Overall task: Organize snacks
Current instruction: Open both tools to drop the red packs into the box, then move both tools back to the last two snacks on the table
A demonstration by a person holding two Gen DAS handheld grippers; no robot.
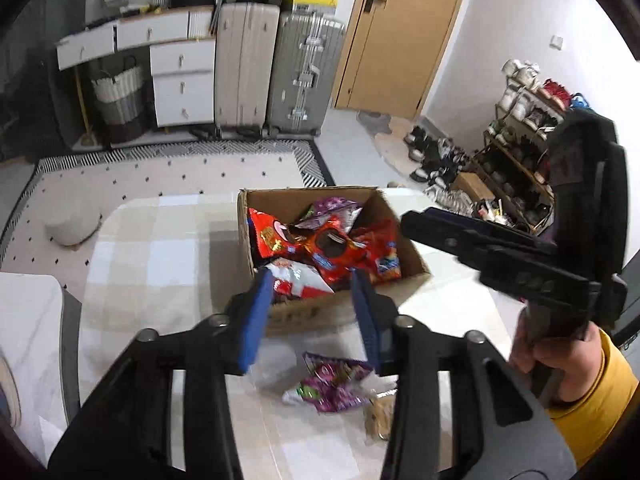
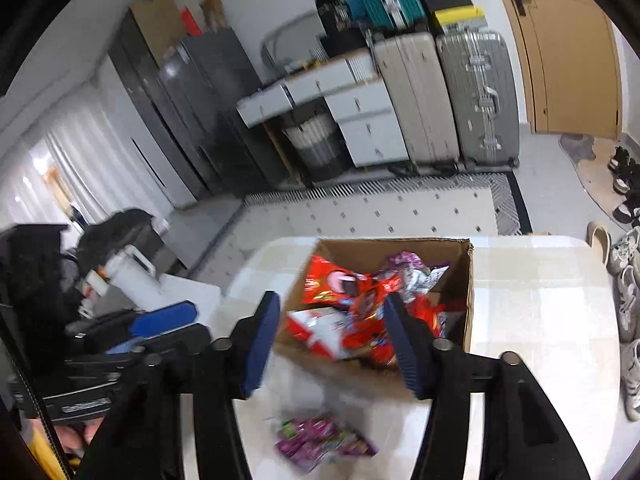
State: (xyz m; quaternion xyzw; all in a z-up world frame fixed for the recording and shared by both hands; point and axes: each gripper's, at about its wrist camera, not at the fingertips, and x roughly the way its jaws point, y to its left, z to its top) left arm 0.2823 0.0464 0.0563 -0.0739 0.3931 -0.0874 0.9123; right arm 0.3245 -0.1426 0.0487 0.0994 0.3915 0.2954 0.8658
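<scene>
An open cardboard box (image 1: 312, 196) (image 2: 380, 248) stands on the table, holding red snack packets (image 1: 332, 248) (image 2: 360, 304), a white-and-red packet (image 1: 300, 280) and a purple packet (image 1: 336, 208). Another purple packet (image 1: 332, 384) (image 2: 320, 440) lies on the table in front of the box, with a small tan snack (image 1: 378, 420) beside it. My left gripper (image 1: 312, 312) hovers above the box's near edge, open and empty. My right gripper (image 2: 332, 344) hangs open over the box's near side, also empty. It shows from the side in the left wrist view as the right gripper (image 1: 424, 224), held by a hand in a yellow sleeve.
The table wears a pale checked cloth (image 1: 160, 248). Behind it are a patterned rug, white drawers (image 1: 180, 80), two suitcases (image 1: 280, 72) and a wooden door (image 1: 400, 32). A shoe rack (image 1: 516, 152) stands right. A white side surface (image 1: 28, 320) with a white jug (image 2: 132, 276) sits left.
</scene>
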